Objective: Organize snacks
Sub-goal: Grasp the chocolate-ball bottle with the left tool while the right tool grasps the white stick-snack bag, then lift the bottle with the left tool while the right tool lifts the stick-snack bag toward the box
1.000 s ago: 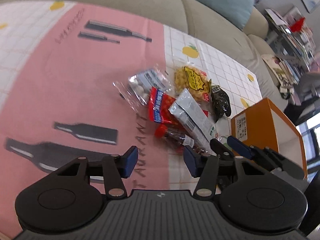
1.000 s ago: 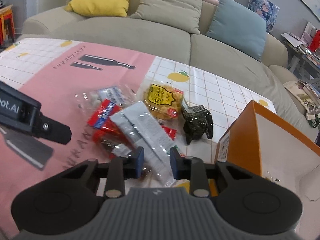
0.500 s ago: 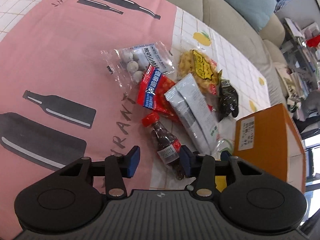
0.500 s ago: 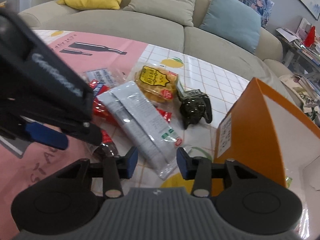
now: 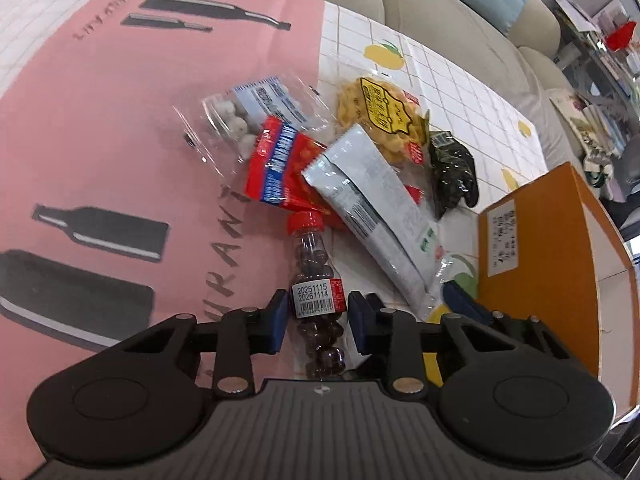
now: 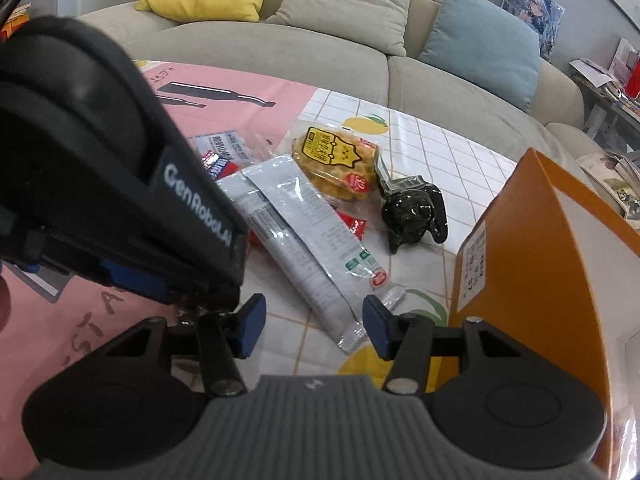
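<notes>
A pile of snacks lies on the tablecloth. A small clear bottle of dark candies with a red cap (image 5: 317,288) lies between the fingers of my left gripper (image 5: 318,320), which is open around its lower body with small gaps. Behind it are a red packet (image 5: 280,168), a long grey packet (image 5: 372,208) (image 6: 304,232), a yellow-labelled snack bag (image 5: 380,116) (image 6: 332,160), a clear bag of white balls (image 5: 256,112) and a dark green packet (image 5: 452,172) (image 6: 412,212). My right gripper (image 6: 312,326) is open and empty, just short of the grey packet's near end.
An open orange cardboard box (image 5: 532,248) (image 6: 532,248) stands at the right of the pile. The left gripper's body (image 6: 100,168) fills the left of the right wrist view. A beige sofa with cushions (image 6: 348,4) runs along the table's far side. Shelves with clutter stand far right.
My left gripper has moved forward and down so the candy bottle now sits between its fingers. My right gripper has opened wider and stays by the grey packet's end.
</notes>
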{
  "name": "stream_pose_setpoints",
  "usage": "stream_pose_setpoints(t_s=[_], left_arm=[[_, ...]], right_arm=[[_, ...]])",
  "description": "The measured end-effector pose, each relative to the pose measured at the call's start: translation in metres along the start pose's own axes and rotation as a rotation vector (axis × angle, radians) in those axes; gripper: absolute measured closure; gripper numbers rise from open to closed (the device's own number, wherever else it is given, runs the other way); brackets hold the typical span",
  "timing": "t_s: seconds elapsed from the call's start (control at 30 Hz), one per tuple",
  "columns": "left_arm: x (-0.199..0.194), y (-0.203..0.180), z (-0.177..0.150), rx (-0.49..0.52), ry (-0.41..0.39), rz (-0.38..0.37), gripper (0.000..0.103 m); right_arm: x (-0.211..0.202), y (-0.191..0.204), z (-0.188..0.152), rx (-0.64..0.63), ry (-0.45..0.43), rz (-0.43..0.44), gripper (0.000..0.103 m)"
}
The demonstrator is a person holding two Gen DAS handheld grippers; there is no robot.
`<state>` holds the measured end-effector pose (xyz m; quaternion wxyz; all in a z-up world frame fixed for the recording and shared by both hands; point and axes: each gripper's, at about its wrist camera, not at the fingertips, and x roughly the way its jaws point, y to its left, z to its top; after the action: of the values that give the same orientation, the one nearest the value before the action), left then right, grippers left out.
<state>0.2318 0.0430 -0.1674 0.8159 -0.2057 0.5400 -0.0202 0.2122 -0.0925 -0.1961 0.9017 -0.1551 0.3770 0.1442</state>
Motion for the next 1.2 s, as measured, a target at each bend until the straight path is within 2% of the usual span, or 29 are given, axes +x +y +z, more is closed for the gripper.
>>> stream_pose_setpoints(t_s=[0.23,0.6,0.73,0.83,0.97,1.1,1.2], left_arm=[[-0.017,0.018,0.01,0.089,-0.019,0.106,0.068],[-0.011,0.03,0.007,0.092,-0.006,0.129,0.066],[-0.012,0.031,0.002,0.096,-0.04,0.122,0.067],[-0.013,0.033,0.001,0.089,-0.049,0.11,0.068],[-0.015,0.034,0.0,0.071,-0.04,0.101,0.069],[-0.018,0.034,-0.003,0.068,-0.041,0.106,0.069],[-0.021,0.033,-0.006,0.068,-0.046,0.111,0.069]], right_arm=[[0.0,0.005,0.005,-0.053,-0.084,-0.01,0.05],[0.02,0.024,0.007,-0.154,-0.121,-0.032,0.051],[0.024,0.023,0.007,-0.167,-0.148,-0.043,0.054],[0.025,0.023,0.006,-0.162,-0.152,-0.028,0.059],[0.022,0.031,0.003,-0.218,-0.155,-0.057,0.069],[0.016,0.029,0.005,-0.213,-0.164,-0.059,0.088],[0.007,0.025,0.009,-0.195,-0.189,-0.077,0.093]])
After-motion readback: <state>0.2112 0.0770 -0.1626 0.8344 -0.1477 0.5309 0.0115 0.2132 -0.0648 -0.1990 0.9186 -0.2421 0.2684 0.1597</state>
